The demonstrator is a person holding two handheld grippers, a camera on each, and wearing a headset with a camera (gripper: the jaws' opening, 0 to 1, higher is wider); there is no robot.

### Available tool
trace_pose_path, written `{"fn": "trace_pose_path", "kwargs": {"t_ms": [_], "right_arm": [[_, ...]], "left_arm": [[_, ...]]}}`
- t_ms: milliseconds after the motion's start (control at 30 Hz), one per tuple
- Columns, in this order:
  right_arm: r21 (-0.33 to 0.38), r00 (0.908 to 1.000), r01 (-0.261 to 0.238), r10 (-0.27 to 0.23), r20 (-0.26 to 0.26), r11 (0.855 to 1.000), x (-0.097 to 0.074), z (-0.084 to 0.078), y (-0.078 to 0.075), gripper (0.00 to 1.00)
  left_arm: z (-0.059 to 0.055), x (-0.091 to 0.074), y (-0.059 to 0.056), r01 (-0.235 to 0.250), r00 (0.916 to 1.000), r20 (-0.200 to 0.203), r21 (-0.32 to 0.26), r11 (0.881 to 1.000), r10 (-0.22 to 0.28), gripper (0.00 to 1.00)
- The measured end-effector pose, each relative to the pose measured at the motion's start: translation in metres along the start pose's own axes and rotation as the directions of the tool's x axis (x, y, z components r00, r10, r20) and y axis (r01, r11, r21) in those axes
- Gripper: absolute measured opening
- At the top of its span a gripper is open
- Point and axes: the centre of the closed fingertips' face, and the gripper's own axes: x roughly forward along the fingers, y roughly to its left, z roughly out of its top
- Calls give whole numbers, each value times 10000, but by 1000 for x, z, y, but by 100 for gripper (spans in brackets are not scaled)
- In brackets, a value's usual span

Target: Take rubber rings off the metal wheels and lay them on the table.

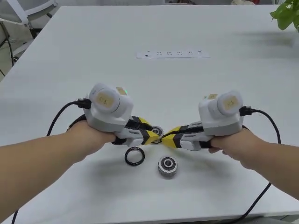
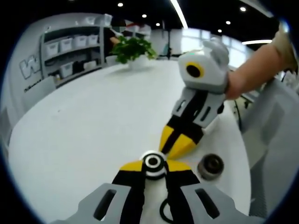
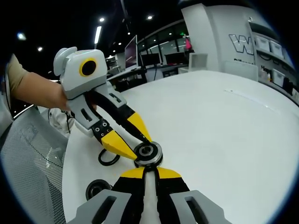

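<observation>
1. A big white table takes up most of the room. In the left gripper view, shelves with boxes stand by the wall.
2. A small metal wheel is held up just above the table, near the front edge, between the two grippers.
3. The left gripper has its yellow jaws closed on this wheel, one on each side.
4. The right gripper points at the wheel from the other side. Its jaws are pulled close together, with just a thin gap. Their tips touch the wheel's edge. I cannot tell if they pinch anything there.
5. A black ring lies flat on the table, just under the left gripper.
6. Another wheel sits on the table just beside the black ring. The two do not touch.
7. A hand holds each gripper, and a black cable runs from each one across the table.
8. A white power strip lies farther back on the table, well apart from the wheels.
9. A green plant shows at the far right corner, and a white chair stands at the far left.
</observation>
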Motion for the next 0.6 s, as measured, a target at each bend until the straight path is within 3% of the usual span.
{"fn": "trace_pose_path", "kwargs": {"t_ms": [333, 400, 600], "right_arm": [[84, 9999, 98, -99, 26, 9999, 0, 0, -3, 3], [283, 9999, 137, -140, 82, 9995, 0, 0, -4, 2], [960, 9994, 288, -307, 183, 9950, -1, 0, -5, 0]], "left_arm": [[0, 1, 1, -221, 9998, -12, 164, 9996, 221, 16], [-1, 0, 5, -419, 9991, -52, 146, 9990, 420, 14], [1, 0, 2, -490, 9988, -11, 297, 9984, 491, 14]]}}
